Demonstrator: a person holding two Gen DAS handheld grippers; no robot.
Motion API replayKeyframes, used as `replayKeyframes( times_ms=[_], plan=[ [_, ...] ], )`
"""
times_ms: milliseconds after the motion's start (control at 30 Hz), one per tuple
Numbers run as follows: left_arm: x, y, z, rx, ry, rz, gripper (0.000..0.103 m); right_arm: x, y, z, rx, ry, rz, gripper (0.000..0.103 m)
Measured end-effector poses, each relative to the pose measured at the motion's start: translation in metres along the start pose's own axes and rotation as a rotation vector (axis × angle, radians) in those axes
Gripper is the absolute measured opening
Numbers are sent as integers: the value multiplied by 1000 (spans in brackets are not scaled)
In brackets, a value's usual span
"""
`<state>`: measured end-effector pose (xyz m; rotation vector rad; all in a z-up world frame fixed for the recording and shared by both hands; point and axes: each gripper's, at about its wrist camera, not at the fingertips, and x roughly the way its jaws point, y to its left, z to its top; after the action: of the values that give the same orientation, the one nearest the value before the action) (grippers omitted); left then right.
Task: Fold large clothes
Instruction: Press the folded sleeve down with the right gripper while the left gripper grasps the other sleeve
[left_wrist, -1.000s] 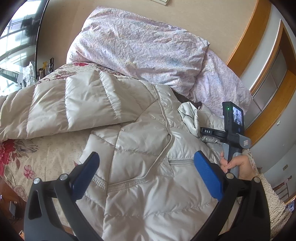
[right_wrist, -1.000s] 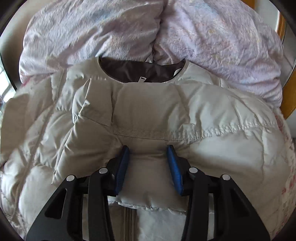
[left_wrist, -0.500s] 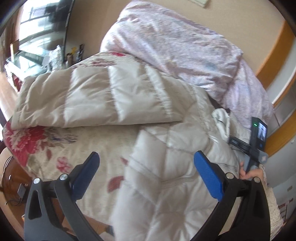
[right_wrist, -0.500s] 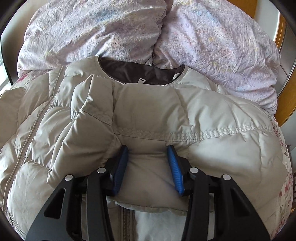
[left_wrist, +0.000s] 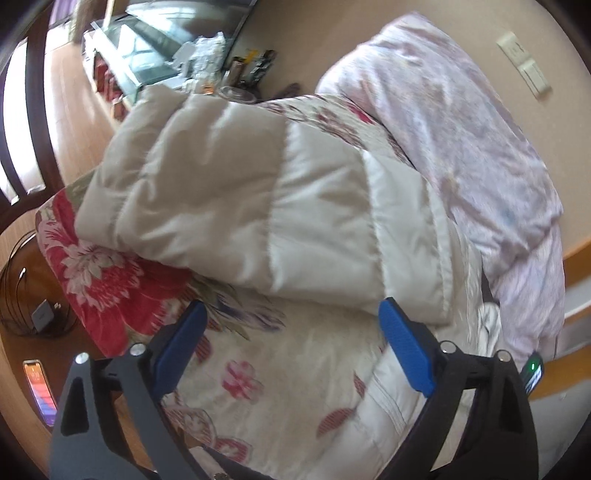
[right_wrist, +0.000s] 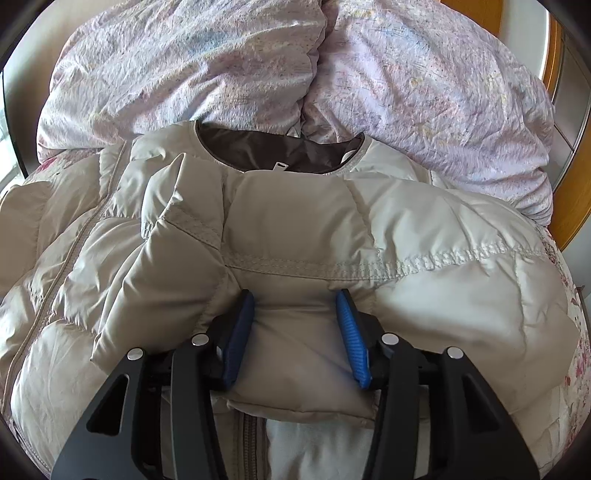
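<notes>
Right wrist view: right gripper (right_wrist: 295, 336) pins the folded sleeve (right_wrist: 295, 258) of the puffer jacket (right_wrist: 92, 295) while the left gripper (left_wrist: 291, 363) goes for the other sleeve.

Right jaws are clamped on the cuff end of that sleeve, padded fabric bulging between the blue pads, likely to hold the fold flat over the jacket's chest, which lies ahead of the jaws with the collar (right_wrist: 280, 147) beyond, against the pillows (right_wrist: 295, 66). In the left wrist view the jaws stand wide and are closing, with nothing between them but floral bedspread (left_wrist: 258, 369) below; the outstretched sleeve (left_wrist: 240, 206) lies just ahead of the tips, apparently spread flat, ready to be gathered inward.
</notes>
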<state>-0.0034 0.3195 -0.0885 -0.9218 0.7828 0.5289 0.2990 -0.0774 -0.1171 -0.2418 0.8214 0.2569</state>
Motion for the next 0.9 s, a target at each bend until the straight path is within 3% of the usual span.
replayKeyframes(
  times_ms=[267,333,433,700,900],
  plan=[
    [7,31,24,-139,-28,25,61,0,0,-1,15,0,10,50],
    [8,37,28,-163,-34,38,40,0,0,-1,18,0,11,50],
    [9,44,36,-172,-35,55,20,0,-1,-1,23,0,16,50],
    [-19,1,57,-27,-128,85,10,0,-1,-2,33,1,23,51],
    [-58,-95,66,199,-235,-18,9,1,-1,-3,29,4,22,51]
  ],
)
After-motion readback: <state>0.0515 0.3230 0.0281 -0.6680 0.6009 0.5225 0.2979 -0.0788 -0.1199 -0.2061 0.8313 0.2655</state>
